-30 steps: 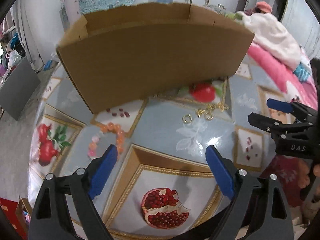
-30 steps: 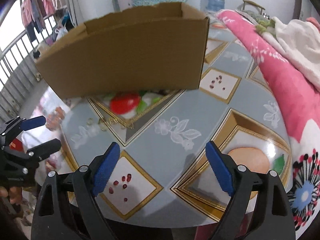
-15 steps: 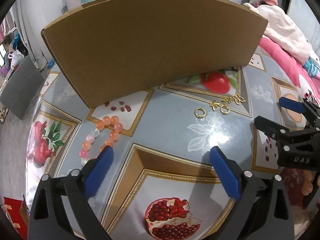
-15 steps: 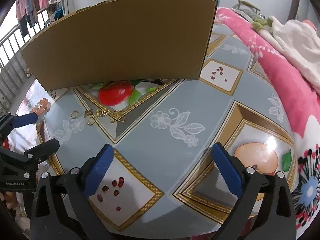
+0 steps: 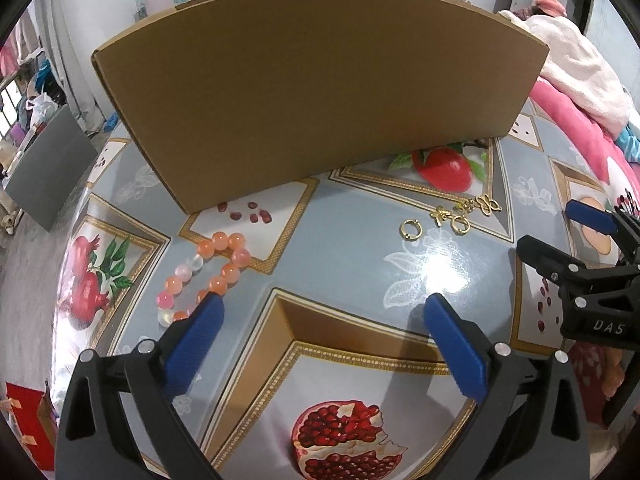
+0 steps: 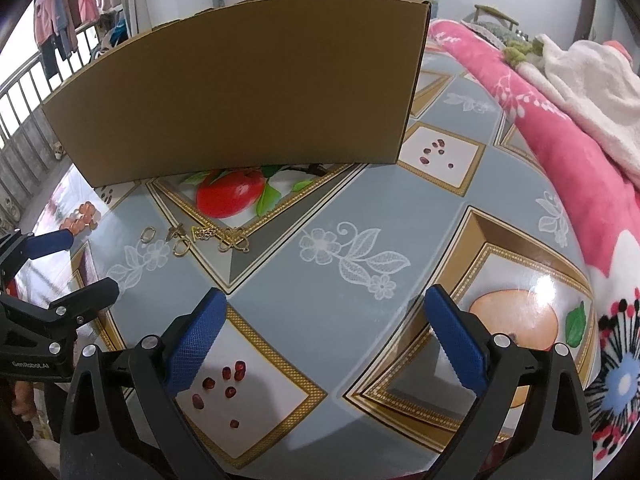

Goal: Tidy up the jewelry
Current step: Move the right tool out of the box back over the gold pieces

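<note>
A bracelet of orange and pink beads point(image 5: 204, 276) lies on the patterned table point(image 5: 352, 264), just beyond my left gripper's left fingertip. Two gold rings point(image 5: 410, 229) point(image 5: 460, 224) and a gold chain with charms point(image 5: 486, 204) lie further right, in front of a tall cardboard box point(image 5: 312, 92). My left gripper point(image 5: 322, 304) is open and empty above the table. My right gripper point(image 6: 320, 296) is open and empty too, right of the gold chain point(image 6: 222, 236) and rings point(image 6: 148, 235). Each gripper shows at the other view's edge point(image 5: 556, 232) point(image 6: 86, 262). The box's inside is hidden.
Pink and white bedding point(image 6: 560, 140) is heaped along the table's right side. A grey board point(image 5: 48, 168) stands on the floor at left, and a red box point(image 5: 24, 420) sits low left. A railing with hanging clothes point(image 6: 60, 20) is behind.
Both pairs of jaws have spread a little wider. The box's open top has dropped out of sight in both views. The jewelry lies where it was.
</note>
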A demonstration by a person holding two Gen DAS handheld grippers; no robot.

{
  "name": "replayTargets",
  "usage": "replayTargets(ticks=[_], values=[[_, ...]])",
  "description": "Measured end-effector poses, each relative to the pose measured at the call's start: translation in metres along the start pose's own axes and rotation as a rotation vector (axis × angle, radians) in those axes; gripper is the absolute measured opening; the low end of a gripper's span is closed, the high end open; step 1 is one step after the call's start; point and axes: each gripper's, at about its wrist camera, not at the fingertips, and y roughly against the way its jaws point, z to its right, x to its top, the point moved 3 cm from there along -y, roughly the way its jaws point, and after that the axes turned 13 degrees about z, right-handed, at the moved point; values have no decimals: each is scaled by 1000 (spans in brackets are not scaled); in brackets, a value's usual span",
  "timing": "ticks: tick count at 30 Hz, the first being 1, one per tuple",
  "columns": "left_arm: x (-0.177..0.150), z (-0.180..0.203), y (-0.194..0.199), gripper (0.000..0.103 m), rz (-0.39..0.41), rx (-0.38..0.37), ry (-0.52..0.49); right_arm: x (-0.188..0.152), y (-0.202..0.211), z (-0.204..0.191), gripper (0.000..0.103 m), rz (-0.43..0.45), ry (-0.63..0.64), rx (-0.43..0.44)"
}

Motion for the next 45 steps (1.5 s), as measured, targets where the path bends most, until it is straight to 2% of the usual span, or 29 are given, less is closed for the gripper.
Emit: replayTargets(ticks=[12, 23, 28, 32, 37, 45], values=[[0, 4, -1, 99, -22, 46, 44, 1, -1, -1, 95, -7, 7, 2], [2, 8, 0, 99, -24, 48, 44, 4, -4, -1, 95, -22, 7, -6], [3, 8, 0, 99, -24, 48, 45, 2, -2, -1, 95, 5, 15, 4], [3, 9, 1, 99, -21, 49, 44, 3, -1, 2, 95, 8, 21, 41], [1, 8, 2, 99, -16, 49, 43, 13, 11, 8, 95, 58, -72, 145], [-4, 8, 4, 99, 7, 44, 35, 28, 17, 2, 94, 98, -111, 287]])
